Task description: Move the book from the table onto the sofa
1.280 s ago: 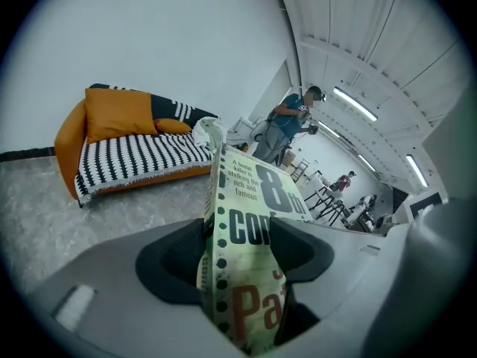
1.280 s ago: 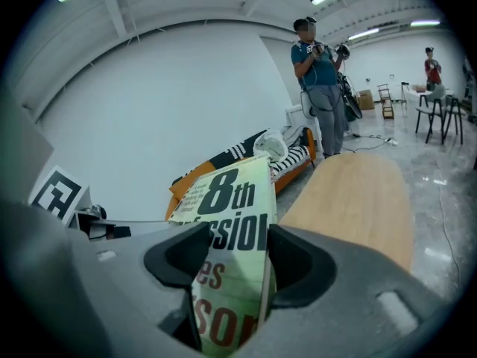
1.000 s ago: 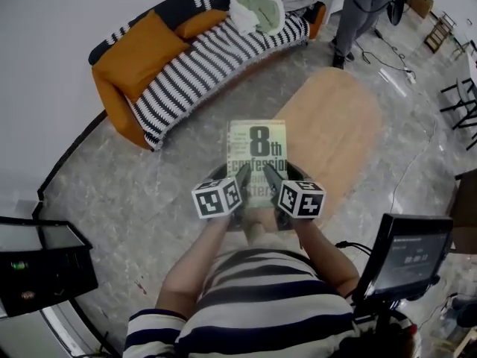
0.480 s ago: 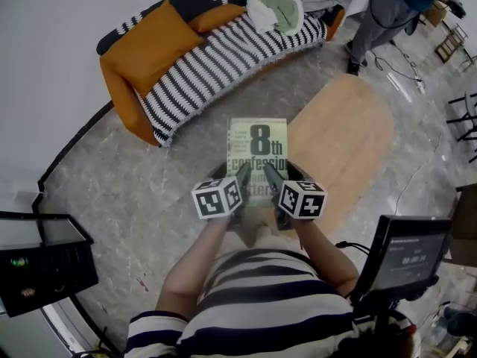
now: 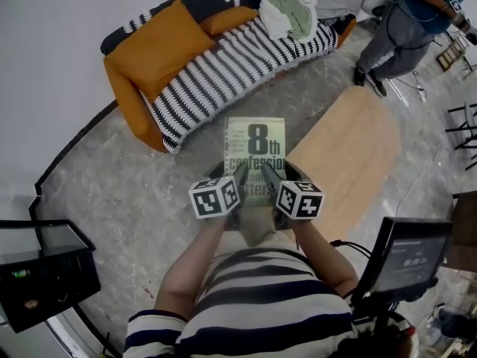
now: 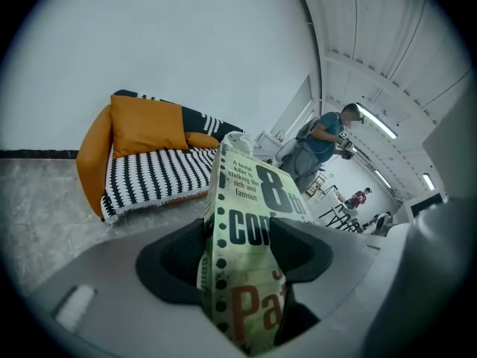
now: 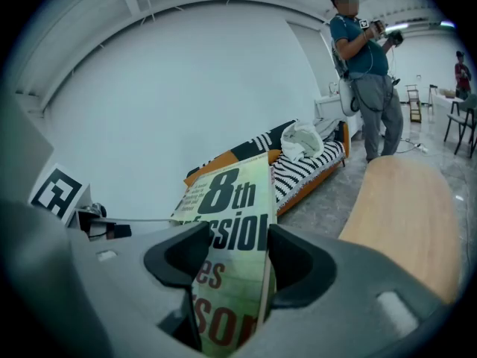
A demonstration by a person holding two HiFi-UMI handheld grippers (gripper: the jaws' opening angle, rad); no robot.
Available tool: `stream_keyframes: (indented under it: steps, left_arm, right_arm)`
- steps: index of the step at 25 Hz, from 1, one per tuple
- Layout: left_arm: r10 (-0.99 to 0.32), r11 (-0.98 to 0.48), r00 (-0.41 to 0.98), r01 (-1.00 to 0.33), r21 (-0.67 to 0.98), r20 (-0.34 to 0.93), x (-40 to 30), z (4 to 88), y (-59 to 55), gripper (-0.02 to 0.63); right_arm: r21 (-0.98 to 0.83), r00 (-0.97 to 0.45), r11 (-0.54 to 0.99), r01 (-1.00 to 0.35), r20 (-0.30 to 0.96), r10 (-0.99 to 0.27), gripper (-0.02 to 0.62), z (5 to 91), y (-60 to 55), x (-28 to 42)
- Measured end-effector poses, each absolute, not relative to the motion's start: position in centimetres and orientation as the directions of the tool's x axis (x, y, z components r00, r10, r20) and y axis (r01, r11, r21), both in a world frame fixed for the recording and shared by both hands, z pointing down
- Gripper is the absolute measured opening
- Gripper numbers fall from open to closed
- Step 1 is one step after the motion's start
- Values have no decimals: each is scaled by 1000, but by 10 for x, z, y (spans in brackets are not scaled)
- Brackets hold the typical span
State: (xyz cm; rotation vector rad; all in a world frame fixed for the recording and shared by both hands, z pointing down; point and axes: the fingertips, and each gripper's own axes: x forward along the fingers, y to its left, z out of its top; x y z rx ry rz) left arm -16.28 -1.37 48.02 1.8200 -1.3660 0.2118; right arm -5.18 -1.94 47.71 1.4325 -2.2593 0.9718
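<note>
A pale green paperback book with large black "8th" print hangs flat in the air over the marble floor, held at its near end by both grippers. My left gripper is shut on the book's left edge. On the right edge of the book my right gripper is shut. The orange sofa with a black-and-white striped cover lies ahead, up and left of the book, also seen as the sofa and the sofa.
An oval wooden table stands right of the book. A white and green cloth bundle sits at the sofa's right end. A person stands beyond the table. A monitor is near right, a black case near left.
Both grippers and the book have travelled toward the sofa, which now sits lower and closer in the head view. The grip on the book is unchanged. The standing person has shifted right.
</note>
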Motion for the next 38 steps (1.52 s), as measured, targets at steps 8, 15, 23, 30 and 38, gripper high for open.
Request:
stream_keyframes:
  steps: [8, 15, 23, 30, 38]
  left_arm:
    - [-713, -51, 386, -860, 507, 585, -219, 485, -37, 279]
    - [-715, -36, 381, -858, 513, 587, -265, 487, -50, 278]
    - [-724, -25, 381, -847, 531, 574, -278, 485, -64, 277]
    - [-747, 13, 338, -854, 521, 573, -291, 485, -97, 274]
    - [-767, 55, 300, -850, 524, 567, -287, 485, -158, 273]
  right_arm:
    - [-392, -467, 276, -878, 572, -674, 252, 483, -44, -108]
    - [-393, -479, 289, -873, 579, -660, 252, 486, -57, -153]
    - [-377, -477, 300, -876, 588, -654, 252, 482, -73, -166]
    - [-384, -508, 338, -860, 573, -643, 252, 483, -111, -179]
    - [-370, -530, 379, -848, 572, -626, 252, 481, -178, -176]
